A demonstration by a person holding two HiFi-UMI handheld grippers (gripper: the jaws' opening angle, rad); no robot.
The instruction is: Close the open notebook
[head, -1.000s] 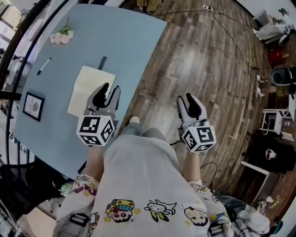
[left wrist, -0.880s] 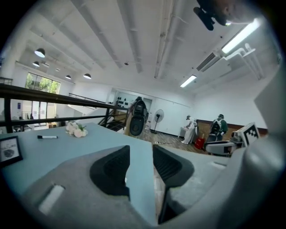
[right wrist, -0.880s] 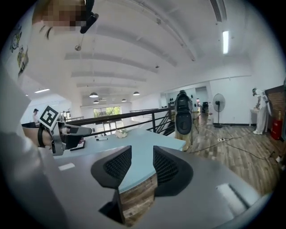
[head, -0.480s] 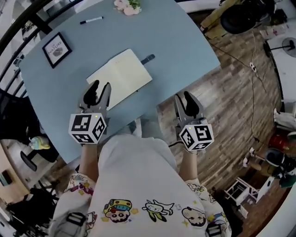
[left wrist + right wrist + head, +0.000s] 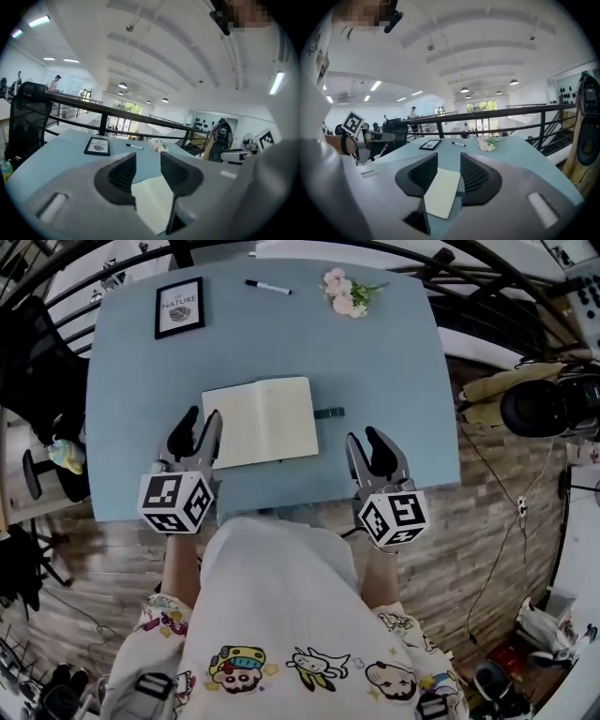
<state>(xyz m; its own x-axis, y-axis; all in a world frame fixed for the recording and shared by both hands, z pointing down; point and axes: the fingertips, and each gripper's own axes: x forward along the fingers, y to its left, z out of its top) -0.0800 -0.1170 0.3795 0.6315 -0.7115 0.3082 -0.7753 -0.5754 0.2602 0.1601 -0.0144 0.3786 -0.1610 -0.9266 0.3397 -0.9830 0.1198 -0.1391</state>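
Observation:
The open notebook lies flat on the blue table, cream pages up, with a grey strap sticking out at its right edge. My left gripper hovers over the table's near part, just left of the notebook's near left corner, open and empty. My right gripper is to the right of the notebook, near the front edge, also open and empty. In the left gripper view the notebook shows past the gripper. In the right gripper view the notebook lies beyond the gripper.
At the table's far side lie a framed picture, a black marker and a small bunch of flowers. A black office chair stands at the left. A dark railing runs behind the table.
The person has turned to face the table, so it now lies square ahead instead of off to the left. Both grippers came over its near edge, one on each side of the notebook.

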